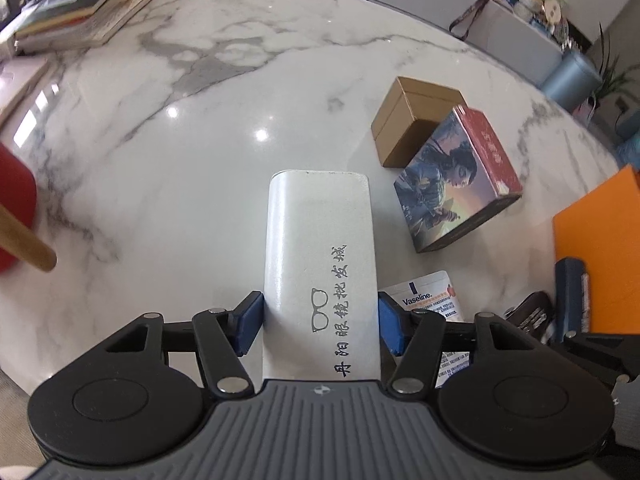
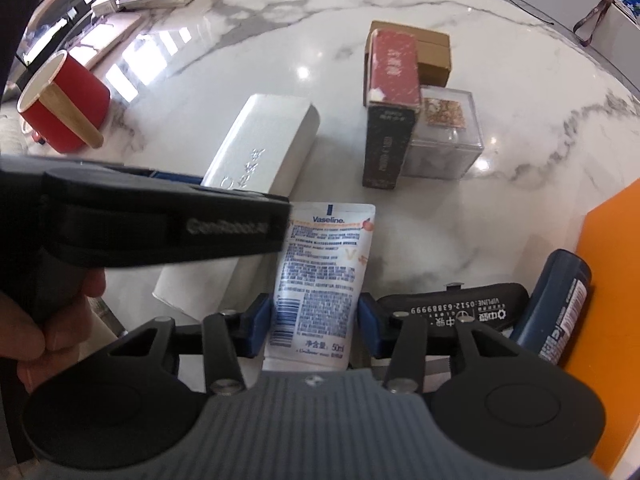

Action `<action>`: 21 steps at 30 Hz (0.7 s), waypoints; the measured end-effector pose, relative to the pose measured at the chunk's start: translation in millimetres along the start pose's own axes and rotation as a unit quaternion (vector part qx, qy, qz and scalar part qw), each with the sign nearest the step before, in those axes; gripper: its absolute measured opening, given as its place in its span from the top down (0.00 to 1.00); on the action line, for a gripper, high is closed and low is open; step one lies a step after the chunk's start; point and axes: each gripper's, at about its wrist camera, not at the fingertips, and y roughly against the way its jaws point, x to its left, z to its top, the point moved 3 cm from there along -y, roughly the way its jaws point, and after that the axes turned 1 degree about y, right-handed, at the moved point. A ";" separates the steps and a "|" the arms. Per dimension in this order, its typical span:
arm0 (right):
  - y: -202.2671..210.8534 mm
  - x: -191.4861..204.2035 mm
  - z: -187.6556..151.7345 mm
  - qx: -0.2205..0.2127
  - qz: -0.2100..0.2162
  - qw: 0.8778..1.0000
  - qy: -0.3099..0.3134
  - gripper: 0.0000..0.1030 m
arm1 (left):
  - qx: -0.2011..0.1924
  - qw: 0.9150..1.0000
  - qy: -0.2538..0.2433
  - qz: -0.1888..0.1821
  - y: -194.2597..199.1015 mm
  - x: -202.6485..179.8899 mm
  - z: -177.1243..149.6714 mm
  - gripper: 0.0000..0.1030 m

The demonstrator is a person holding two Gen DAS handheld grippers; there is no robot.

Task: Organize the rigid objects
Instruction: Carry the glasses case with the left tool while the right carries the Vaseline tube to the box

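Far left, on white grey-veined marble surface (image 1: pixel 168 184): red cylindrical cup with wooden handle (image 2: pixel 64 106), standing upright.

Left of centre: long white rectangular glasses case with black printed characters (image 1: pixel 320 264), lying flat on the surface, clamped near its close end between blue pads of left tongs (image 1: pixel 319 324), one pad against each long side. Left tongs reaching forward and level over the surface; in the right wrist view, bare hand (image 2: pixel 44 320) wrapped round its black handle at lower left.

Centre: white Vaseline tube with blue print (image 2: pixel 320 280), lying flat just beside the case. Right tongs (image 2: pixel 316 326) straddling its close end, pads near its sides; contact not discernible, so grip cannot be told.

Centre right, farther off: brown cardboard box (image 1: pixel 416 120), illustrated red-topped box (image 1: pixel 456 180) touching it, clear plastic box (image 2: pixel 444 136) touching the illustrated box.

Right: black oblong case with white lettering (image 2: pixel 464 310), dark blue cylindrical container (image 2: pixel 560 304), then flat orange board (image 2: pixel 612 320) at the edge.
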 end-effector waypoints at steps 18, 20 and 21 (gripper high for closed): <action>68.2 -13.8 -4.0 -0.089 0.016 0.996 -0.025 0.56 | -0.051 0.996 0.035 -0.064 61.2 4.5 -7.7 0.33; 79.1 -18.5 -6.6 -0.103 0.016 0.994 -0.033 0.56 | -0.056 0.996 0.032 -0.067 69.1 1.4 -7.9 0.33; 84.3 -21.0 -8.0 -0.109 0.016 0.993 -0.038 0.56 | -0.058 0.996 0.028 -0.068 72.7 -1.2 -8.0 0.33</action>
